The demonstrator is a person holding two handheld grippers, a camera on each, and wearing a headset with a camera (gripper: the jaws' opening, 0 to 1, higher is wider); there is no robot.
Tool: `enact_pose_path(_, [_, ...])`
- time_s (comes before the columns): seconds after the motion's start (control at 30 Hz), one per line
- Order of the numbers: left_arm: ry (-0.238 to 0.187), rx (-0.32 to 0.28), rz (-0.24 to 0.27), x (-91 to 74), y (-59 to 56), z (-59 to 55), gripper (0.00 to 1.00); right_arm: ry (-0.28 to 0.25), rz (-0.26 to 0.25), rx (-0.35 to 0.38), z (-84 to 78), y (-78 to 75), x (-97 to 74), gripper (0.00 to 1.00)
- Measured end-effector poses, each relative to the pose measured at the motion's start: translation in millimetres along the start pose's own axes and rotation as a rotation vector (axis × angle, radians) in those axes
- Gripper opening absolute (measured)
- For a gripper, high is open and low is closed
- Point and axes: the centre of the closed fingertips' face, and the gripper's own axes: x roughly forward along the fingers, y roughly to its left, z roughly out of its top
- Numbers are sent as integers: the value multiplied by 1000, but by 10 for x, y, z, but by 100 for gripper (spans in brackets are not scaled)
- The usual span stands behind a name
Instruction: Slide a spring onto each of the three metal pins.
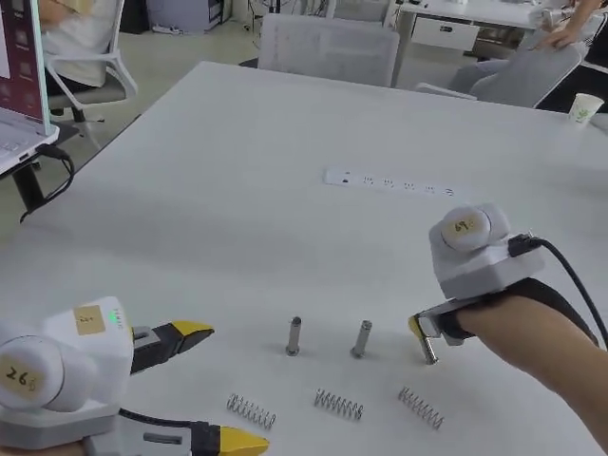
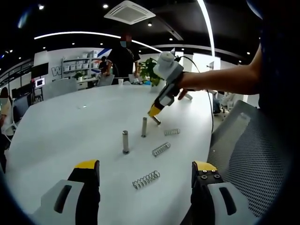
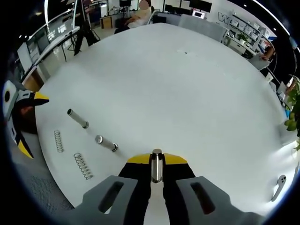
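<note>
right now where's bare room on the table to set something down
Bare: the table between the power strip and the two standing pins, and leftward toward the laptop. Crowded: the near edge, where three springs lie before the pins, flanked by the open left gripper and the right gripper, shut on the third pin.

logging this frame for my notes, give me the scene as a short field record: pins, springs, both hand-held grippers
surface: white table
standing pins: two, upright and apart, left pin and middle pin
third pin: tilted, clamped in the right hand-held gripper
springs: three lying flat in a row nearer the person, left spring, middle spring, right spring
springs on pins: none
left hand-held gripper: open, holding nothing
other: power strip farther back on the table
</note>
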Motion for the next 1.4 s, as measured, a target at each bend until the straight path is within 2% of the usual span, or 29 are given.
enact_pose_path(0.13, [3, 4, -4, 0, -19, 0, 77, -25, 5, 29, -29, -16, -59, 5])
enact_pose_path(0.4, [3, 7, -6, 12, -36, 18, 77, -53, 4, 41, -89, -31, -147, 5])
enact_pose_path(1.07, [13, 8, -17, 42, -62, 2, 76, -62, 13, 125, -202, -69, -239, 5])
enact_pose_path(1.4, [11, 8, -20, 51, -67, 6, 76, -65, 9, 94, -225, -48, -251, 6])
